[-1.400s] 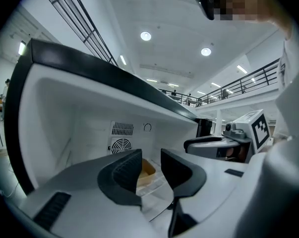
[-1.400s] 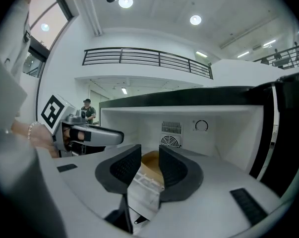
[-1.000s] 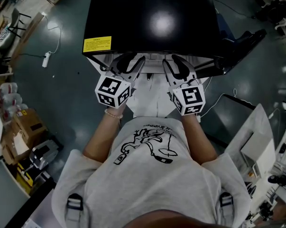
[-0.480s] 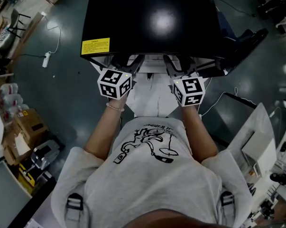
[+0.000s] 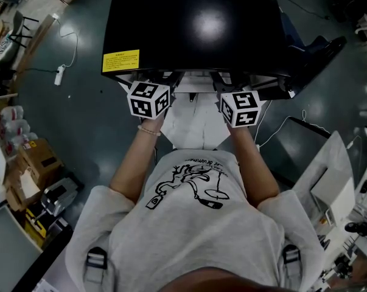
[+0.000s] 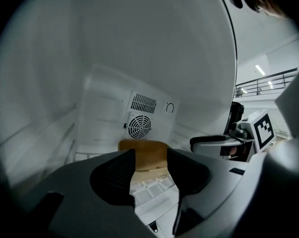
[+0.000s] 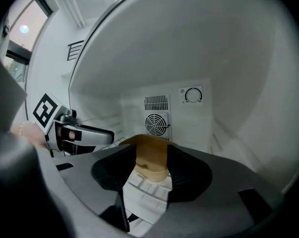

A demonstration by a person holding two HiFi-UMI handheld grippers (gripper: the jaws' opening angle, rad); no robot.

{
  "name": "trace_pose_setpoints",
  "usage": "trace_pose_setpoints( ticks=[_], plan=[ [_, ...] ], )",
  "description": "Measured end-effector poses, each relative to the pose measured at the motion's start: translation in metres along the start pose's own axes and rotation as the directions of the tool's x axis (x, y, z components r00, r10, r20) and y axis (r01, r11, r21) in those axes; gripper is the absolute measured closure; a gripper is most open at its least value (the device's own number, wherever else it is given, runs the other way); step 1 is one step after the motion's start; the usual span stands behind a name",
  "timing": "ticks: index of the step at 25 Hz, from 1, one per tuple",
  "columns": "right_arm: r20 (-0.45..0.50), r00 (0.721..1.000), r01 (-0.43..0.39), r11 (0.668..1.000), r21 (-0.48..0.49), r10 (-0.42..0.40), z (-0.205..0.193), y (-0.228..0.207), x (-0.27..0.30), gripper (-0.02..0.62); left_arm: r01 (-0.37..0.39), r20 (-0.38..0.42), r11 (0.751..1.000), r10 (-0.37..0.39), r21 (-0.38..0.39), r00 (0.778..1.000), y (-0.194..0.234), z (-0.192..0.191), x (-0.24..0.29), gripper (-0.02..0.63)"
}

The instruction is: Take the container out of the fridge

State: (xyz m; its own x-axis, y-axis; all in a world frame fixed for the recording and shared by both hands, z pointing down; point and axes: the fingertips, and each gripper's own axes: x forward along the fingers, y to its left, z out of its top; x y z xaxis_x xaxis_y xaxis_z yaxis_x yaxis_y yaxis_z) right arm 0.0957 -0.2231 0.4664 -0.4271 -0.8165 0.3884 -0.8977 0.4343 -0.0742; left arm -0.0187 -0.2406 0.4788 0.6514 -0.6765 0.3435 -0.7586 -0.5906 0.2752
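Note:
A tan container (image 6: 143,148) sits on the white shelf (image 6: 149,190) deep in the fridge, below the round fan (image 6: 139,126). My left gripper (image 6: 150,158) is open; its jaws have just been opening, and the container shows in the gap farther in, untouched. The right gripper (image 7: 151,155) is open too and has likewise just been opening, with the same container (image 7: 152,166) ahead of it and nothing pressed by its pads. In the head view both marker cubes (image 5: 148,99) (image 5: 241,108) sit at the fridge mouth, and the black fridge top (image 5: 195,23) hides the jaws.
The black fridge door (image 5: 314,56) stands open at the right. Cardboard boxes (image 5: 31,163) and clutter line the left floor, with a power strip (image 5: 59,75) and cable. A white table (image 5: 329,181) is at the right.
Both grippers have moved forward into the fridge opening. Their jaws, visible a second ago in the head view, are now hidden under the fridge top.

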Motion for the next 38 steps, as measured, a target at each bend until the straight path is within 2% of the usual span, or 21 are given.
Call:
trace_pose_setpoints(
  ticks=[24, 38],
  plan=[
    [-0.087, 0.996, 0.029, 0.993, 0.116, -0.019, -0.030, -0.021, 0.038, 0.373, -0.025, -0.062, 0.996, 0.019, -0.088, 0.998, 0.029, -0.019, 0.027, 0.353],
    [-0.104, 0.994, 0.040, 0.988, 0.152, -0.025, -0.035, -0.026, 0.047, 0.373, -0.029, -0.100, 0.995, 0.019, -0.098, 0.995, 0.032, -0.023, 0.034, 0.350]
  ],
)
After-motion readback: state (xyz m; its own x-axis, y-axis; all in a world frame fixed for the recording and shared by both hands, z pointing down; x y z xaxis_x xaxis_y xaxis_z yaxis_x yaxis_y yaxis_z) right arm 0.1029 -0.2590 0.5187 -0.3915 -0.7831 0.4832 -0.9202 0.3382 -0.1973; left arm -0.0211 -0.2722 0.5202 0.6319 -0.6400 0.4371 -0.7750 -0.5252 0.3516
